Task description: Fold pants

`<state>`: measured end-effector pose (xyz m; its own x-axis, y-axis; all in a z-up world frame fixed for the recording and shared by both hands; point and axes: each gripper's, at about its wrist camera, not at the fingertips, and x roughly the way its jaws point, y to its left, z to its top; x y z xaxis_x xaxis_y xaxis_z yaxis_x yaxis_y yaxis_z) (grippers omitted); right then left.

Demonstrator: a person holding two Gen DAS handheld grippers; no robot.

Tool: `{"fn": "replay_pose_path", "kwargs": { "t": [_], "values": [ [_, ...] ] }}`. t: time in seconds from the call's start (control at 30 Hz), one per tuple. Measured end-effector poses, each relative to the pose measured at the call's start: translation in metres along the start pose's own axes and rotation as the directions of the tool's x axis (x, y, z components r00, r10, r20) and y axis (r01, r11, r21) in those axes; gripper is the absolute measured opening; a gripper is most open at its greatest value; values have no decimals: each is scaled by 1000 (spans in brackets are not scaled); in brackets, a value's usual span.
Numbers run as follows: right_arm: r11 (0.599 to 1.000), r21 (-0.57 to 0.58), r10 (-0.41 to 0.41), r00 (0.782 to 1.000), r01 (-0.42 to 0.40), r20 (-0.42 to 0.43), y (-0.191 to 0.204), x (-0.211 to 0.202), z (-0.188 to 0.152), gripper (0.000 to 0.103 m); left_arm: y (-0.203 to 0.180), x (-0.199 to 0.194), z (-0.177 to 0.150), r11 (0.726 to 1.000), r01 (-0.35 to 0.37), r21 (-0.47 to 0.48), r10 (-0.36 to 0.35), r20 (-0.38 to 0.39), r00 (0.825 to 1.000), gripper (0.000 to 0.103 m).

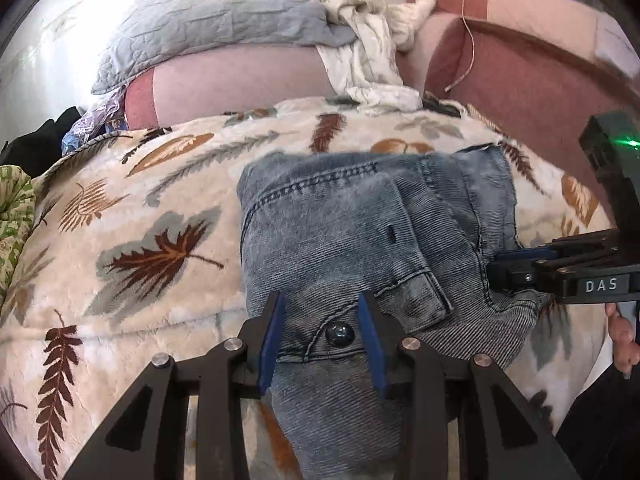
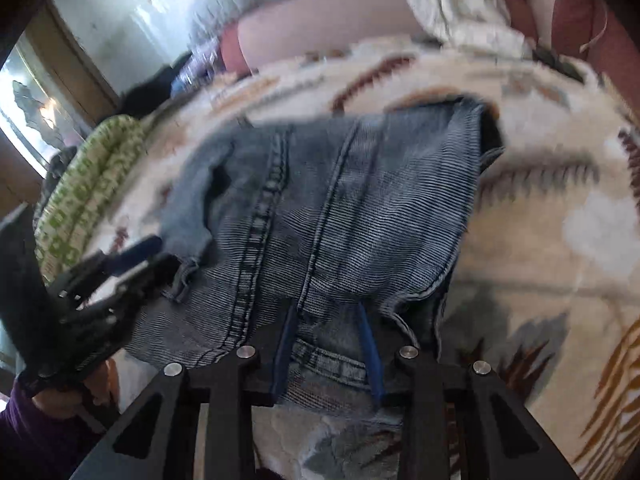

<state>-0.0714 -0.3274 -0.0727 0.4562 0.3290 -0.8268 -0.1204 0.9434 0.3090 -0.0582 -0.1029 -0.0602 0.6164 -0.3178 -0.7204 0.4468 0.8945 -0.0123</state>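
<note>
Denim pants, folded into a compact bundle, are laid on a cream blanket printed with brown and grey leaves. The left gripper is held over the near edge of the bundle, its blue pads parted on either side of a metal button, with no pad seen pressing the cloth. The right gripper is seen with its jaws apart over the waistband; whether denim is pinched cannot be told through the blur. A grey quilted pillow and crumpled white cloth are seen behind.
</note>
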Motion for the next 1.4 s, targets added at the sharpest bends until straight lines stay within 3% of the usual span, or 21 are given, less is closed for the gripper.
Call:
{"fn": "replay_pose_path", "kwargs": {
  "t": [0.33, 0.47, 0.5, 0.57, 0.6, 0.67, 0.83, 1.0, 1.4],
  "values": [
    [999, -28, 26, 1000, -26, 16, -3, -10, 0, 39, 9, 1, -3, 997, 41, -59, -42, -17, 999, 39],
    [998, -29, 52, 997, -51, 62, 4, -27, 3, 62, 20, -13, 5, 989, 85, -120, -80, 44, 996, 40],
    [998, -35, 50, 995, -48, 83, 6, -31, 3, 63, 21, -17, 8, 989, 79, -123, -70, 73, 995, 42],
    [998, -41, 60, 990, -55, 131, 9, -41, 5, 63, 23, -24, 13, 990, 59, -125, -45, 114, 993, 57],
    [997, -35, 67, 986, -62, 154, 9, -45, 7, 63, 24, -27, 16, 990, 44, -134, -25, 138, 990, 70],
    [998, -11, 67, 976, -67, 206, 8, -53, 12, 63, 28, -30, 23, 988, 26, -150, 0, 168, 986, 75],
    [998, 55, 16, 949, -35, 315, 9, -63, 25, 63, 34, -13, 37, 983, -15, -181, 38, 123, 992, 76],
    [996, 83, -14, 934, -16, 358, 15, -63, 40, 63, 35, -3, 41, 979, -52, -199, 69, 79, 994, 76],
    [986, 166, -53, 943, -3, 329, 4, -33, 70, 63, 36, 21, 59, 976, -123, -180, 131, 35, 991, 76]
  ]
}}
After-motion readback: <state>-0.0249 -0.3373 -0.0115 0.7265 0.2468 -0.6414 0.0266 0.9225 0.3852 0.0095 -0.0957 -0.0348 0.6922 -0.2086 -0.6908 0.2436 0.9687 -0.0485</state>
